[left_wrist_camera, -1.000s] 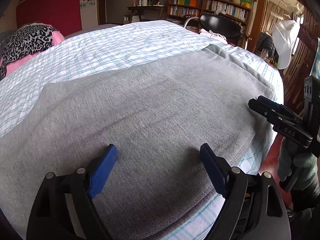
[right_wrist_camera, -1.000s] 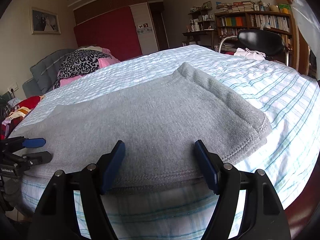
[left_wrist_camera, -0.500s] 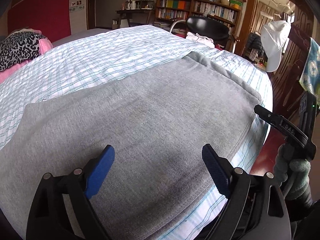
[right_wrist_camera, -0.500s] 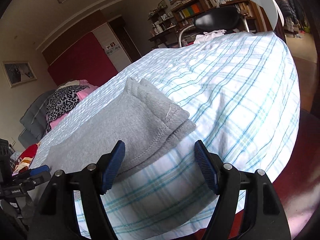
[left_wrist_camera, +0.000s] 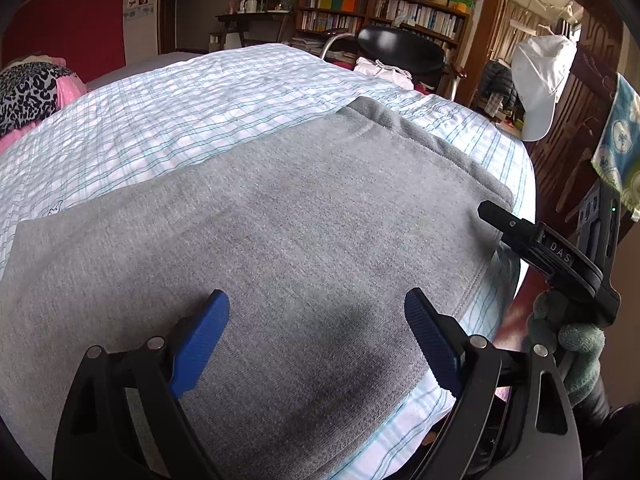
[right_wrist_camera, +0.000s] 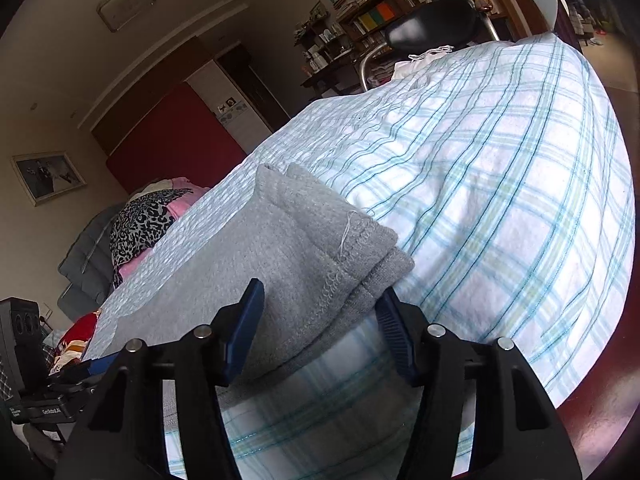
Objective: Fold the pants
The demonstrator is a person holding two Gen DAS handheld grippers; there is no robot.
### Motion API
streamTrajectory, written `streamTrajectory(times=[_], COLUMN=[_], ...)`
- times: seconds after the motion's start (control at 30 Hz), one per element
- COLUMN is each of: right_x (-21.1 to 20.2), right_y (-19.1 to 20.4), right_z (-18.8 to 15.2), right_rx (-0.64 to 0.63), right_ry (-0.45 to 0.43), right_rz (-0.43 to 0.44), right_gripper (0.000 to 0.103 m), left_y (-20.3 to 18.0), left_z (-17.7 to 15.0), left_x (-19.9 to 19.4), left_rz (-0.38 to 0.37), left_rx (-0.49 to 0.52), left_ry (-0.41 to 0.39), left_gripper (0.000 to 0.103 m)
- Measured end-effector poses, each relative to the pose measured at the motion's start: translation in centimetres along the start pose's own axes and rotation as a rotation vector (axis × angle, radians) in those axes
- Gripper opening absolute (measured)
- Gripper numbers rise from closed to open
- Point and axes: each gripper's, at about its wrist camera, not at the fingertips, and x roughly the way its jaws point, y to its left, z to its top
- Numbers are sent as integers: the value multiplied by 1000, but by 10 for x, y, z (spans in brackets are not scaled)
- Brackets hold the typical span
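Grey sweatpants (left_wrist_camera: 280, 232) lie flat across the near part of a bed with a blue-checked sheet (left_wrist_camera: 192, 112). My left gripper (left_wrist_camera: 316, 332) is open and hovers over the pants near their front edge. My right gripper (right_wrist_camera: 320, 320) is open, with its jaws on either side of the thick waistband corner (right_wrist_camera: 352, 252) at the bed's edge. The right gripper also shows in the left wrist view (left_wrist_camera: 540, 248), at the pants' right end. The left gripper shows in the right wrist view (right_wrist_camera: 80, 372), low at the left.
A leopard-print and pink pile (left_wrist_camera: 28, 96) lies at the bed's far left. A black chair (left_wrist_camera: 400, 56) and bookshelves (left_wrist_camera: 380, 12) stand behind the bed. A white cap (left_wrist_camera: 536, 80) and a towel (left_wrist_camera: 616, 148) hang on the right. The floor lies past the bed's right edge.
My right gripper has swung to the right end of the pants and closed in on the waistband corner. My left gripper has shifted a little over the pants. Both stay open.
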Motion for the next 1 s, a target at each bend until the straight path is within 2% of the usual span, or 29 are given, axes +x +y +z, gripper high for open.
streamTrajectory(times=[0.1, 0.23, 0.4, 0.53, 0.57, 0.6, 0.7, 1.0], right_x=[-2, -3, 17, 18, 17, 16, 7, -1], right_y=[1, 10, -1, 9, 14, 21, 48, 115], right_z=[7, 11, 3, 12, 14, 16, 21, 10], right_rx=[19, -5, 84, 66, 49, 22, -97, -357], right_ry=[-11, -23, 29, 19, 12, 0, -51, -107], right_rz=[22, 64, 78, 92, 95, 92, 70, 94], right_gripper=[34, 34, 35, 35, 33, 25, 17, 13], left_y=[0, -1, 2, 5, 6, 7, 14, 38], left_z=[-3, -5, -4, -2, -1, 1, 8, 48], left_x=[5, 6, 5, 2, 1, 0, -3, -12], left_rz=[8, 10, -7, -30, -38, -47, -78, -213], left_rx=[8, 13, -1, -14, -22, -33, -70, -207], left_ry=[6, -2, -4, 0, 0, 0, 4, 4], left_gripper=[88, 89, 89, 89, 89, 89, 89, 89])
